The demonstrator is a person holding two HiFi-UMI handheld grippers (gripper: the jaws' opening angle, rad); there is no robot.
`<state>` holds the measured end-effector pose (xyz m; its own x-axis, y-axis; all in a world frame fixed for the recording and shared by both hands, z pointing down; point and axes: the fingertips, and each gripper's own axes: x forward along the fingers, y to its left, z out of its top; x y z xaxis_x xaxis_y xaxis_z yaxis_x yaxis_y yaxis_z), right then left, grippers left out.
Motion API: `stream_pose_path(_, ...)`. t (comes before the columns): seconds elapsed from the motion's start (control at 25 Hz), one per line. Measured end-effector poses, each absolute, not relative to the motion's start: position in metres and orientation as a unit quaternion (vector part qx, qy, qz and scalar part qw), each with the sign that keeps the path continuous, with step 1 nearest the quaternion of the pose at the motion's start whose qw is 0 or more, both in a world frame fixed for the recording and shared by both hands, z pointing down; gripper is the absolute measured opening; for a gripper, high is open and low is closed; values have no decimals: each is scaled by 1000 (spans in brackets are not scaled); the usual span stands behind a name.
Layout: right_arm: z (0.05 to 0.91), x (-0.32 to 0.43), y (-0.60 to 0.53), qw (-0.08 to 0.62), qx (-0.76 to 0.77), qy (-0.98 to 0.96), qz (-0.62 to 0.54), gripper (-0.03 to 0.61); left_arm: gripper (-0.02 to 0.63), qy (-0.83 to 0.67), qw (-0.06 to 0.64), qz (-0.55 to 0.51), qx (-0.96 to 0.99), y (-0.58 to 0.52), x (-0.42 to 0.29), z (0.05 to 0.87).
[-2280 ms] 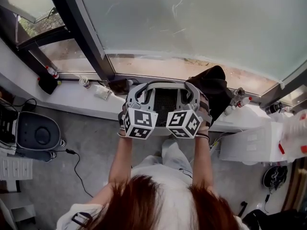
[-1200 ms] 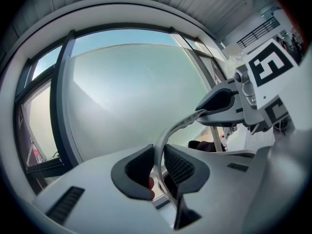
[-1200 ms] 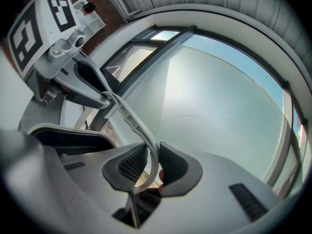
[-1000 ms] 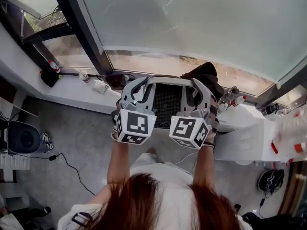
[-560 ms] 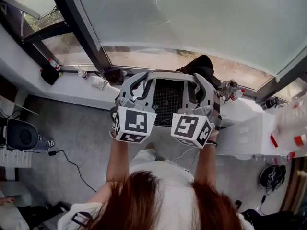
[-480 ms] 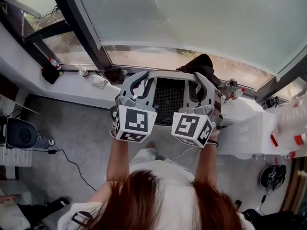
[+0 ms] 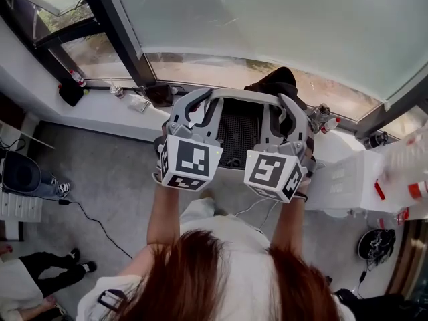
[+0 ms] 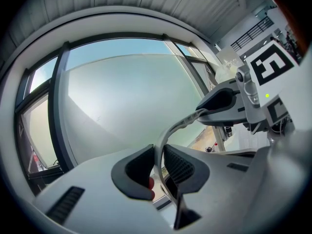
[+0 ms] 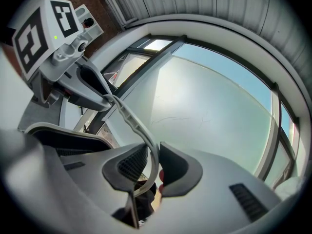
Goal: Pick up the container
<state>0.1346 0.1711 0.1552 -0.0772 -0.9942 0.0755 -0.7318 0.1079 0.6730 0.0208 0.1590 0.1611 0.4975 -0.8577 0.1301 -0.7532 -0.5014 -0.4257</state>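
Observation:
The container (image 7: 239, 131) is a grey basket with a dark mesh bottom, held up off the floor in front of the window. In the head view my left gripper (image 7: 192, 117) is shut on its left rim and my right gripper (image 7: 286, 122) on its right rim. In the left gripper view the thin grey rim (image 8: 179, 126) runs between the pads of my left gripper (image 8: 158, 162) and curves across to my right gripper (image 8: 225, 102). The right gripper view mirrors this: my right gripper (image 9: 153, 167) pinches the rim (image 9: 128, 115), with my left gripper (image 9: 91, 89) at the far end.
A large frosted window with a dark frame post (image 7: 115, 37) fills the far side. Below it the white sill (image 7: 100, 116) carries small bottles, and a dark bag (image 7: 275, 82). White boxes (image 7: 354, 186) stand at the right. A cable (image 7: 93, 219) and a person's legs (image 7: 40, 273) are on the floor at the left.
Both grippers have carried the container a little higher and further toward the window. A person's legs have come into view at the lower left.

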Motion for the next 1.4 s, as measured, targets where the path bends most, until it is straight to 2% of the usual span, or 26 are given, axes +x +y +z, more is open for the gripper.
stream_pose_path(1.4,146,147,173,235,622,-709,-236,94,77,484,166,-164,-843,162,33,152)
